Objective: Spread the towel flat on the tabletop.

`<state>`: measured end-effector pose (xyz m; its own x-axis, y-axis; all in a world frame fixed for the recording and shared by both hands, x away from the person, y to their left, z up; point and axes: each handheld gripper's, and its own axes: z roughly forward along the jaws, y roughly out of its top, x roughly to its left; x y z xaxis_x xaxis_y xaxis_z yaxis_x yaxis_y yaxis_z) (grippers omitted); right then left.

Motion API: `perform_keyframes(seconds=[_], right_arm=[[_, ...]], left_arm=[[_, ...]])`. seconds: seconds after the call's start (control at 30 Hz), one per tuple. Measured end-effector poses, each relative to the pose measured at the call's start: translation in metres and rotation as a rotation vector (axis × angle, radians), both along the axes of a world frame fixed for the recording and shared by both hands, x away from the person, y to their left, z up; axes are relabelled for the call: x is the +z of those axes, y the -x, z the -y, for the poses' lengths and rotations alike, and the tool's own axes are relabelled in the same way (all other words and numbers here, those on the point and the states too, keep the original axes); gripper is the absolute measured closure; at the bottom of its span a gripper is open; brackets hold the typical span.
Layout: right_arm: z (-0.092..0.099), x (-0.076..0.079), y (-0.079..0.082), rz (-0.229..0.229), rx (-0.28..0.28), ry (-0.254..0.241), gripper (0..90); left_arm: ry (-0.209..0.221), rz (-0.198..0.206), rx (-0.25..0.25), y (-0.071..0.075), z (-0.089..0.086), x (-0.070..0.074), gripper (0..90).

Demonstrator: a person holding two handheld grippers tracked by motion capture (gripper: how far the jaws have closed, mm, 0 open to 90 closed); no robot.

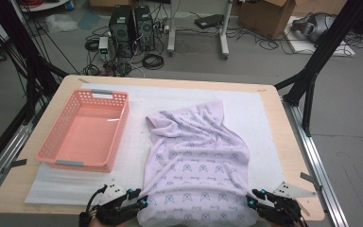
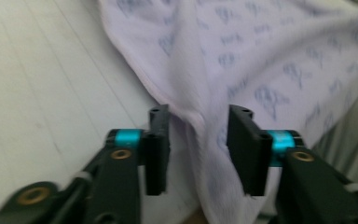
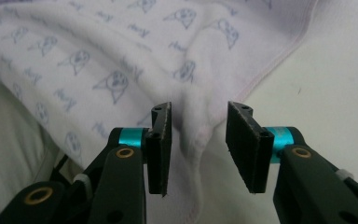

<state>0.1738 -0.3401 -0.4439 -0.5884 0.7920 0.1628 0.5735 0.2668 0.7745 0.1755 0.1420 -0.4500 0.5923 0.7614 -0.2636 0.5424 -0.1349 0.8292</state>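
A pink plastic basket (image 1: 82,132) with 2 grey handle strips sits on the left part of a white mat (image 1: 260,113) that covers most of the wooden table (image 1: 290,156). Beyond the table's far edge, 2 black computer towers (image 1: 131,29) stand side by side on the grey floor among tangled black cables (image 1: 152,60). A brown cardboard box (image 1: 267,16) rests farther right, near the white legs of a stand (image 1: 223,33).

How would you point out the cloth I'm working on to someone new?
On the wooden table, right of the pink plastic basket, lies a pale lilac towel printed with small blue cat faces. It is the one soft, crumpled thing there, hanging over the near edge.
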Motion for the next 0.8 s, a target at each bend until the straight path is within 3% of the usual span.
perform_keyframes(seconds=[0.13, 0.3, 0.43, 0.5, 0.53, 0.57, 0.6, 0.8], right_arm=[[-0.003, 0.001, -0.009, 0.016, -0.041, 0.022, 55.4], [-0.006, -0.003, -0.022, 0.006, -0.076, 0.056, 55.8], [-0.009, -0.005, -0.026, -0.004, -0.074, 0.047, 65.3], [-0.01, -0.005, -0.025, -0.008, -0.054, 0.043, 74.5], [-0.011, -0.005, -0.025, -0.004, -0.048, 0.041, 78.9], [-0.011, -0.004, -0.024, -0.016, -0.044, 0.036, 81.3], [-0.011, -0.004, -0.023, -0.012, -0.036, 0.04, 83.3], [-0.007, -0.001, -0.01, -0.039, -0.004, 0.022, 85.4]], left_arm=[[0.017, 0.007, 0.034, -0.012, -0.002, 0.002, 46.6], [-0.016, -0.022, 0.041, -0.023, 0.005, -0.008, 44.7], [-0.039, 0.001, 0.033, -0.023, 0.01, -0.01, 45.5], [-0.093, 0.058, 0.043, -0.018, 0.013, -0.012, 54.2], [-0.127, 0.083, 0.055, -0.016, 0.013, -0.013, 65.4], [-0.11, 0.068, 0.055, -0.016, 0.012, -0.013, 78.4], [-0.096, 0.049, 0.059, -0.016, 0.011, -0.012, 83.3], [-0.102, 0.022, 0.015, -0.002, 0.008, -0.006, 86.0]])
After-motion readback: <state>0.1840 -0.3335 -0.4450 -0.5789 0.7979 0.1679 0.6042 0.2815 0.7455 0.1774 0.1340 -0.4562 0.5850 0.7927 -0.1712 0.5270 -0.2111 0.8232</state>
